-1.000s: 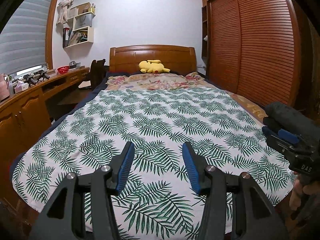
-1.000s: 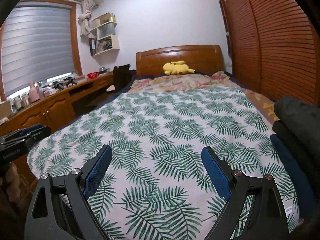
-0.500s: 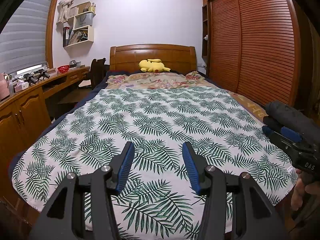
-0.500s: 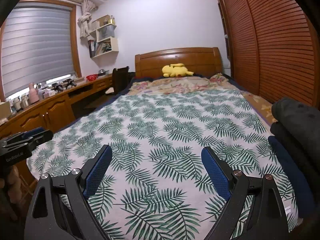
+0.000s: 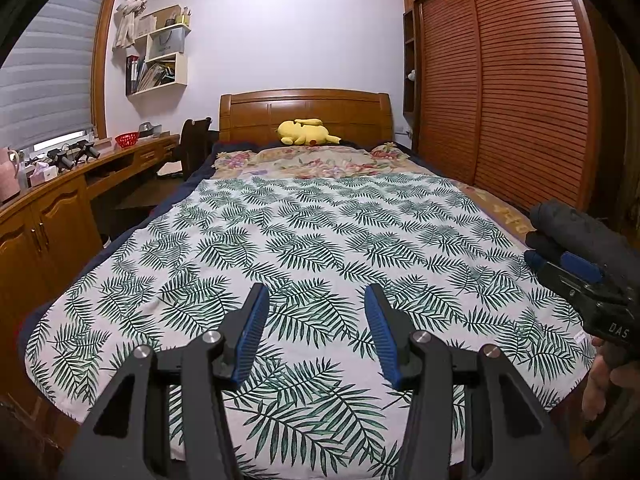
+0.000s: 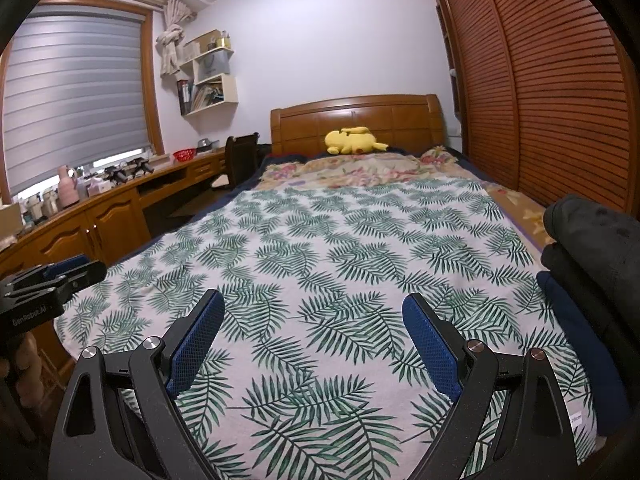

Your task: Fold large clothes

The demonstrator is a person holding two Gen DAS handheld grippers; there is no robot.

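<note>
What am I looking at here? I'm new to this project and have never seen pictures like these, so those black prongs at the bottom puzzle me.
The prongs are two hand-held grippers; no robot is involved. A person holds one in each hand, and each carries a wide-angle camera looking forward along its two blue-padded fingers. One picture comes from the left gripper, the other from the right gripper; each also shows the other tool at its edge. Both are open and hold nothing, hovering above the foot of a bed. A leaf-print sheet lies spread flat over the bed. Folded dark clothes are stacked at its right edge. A yellow plush toy lies by the headboard.
</note>
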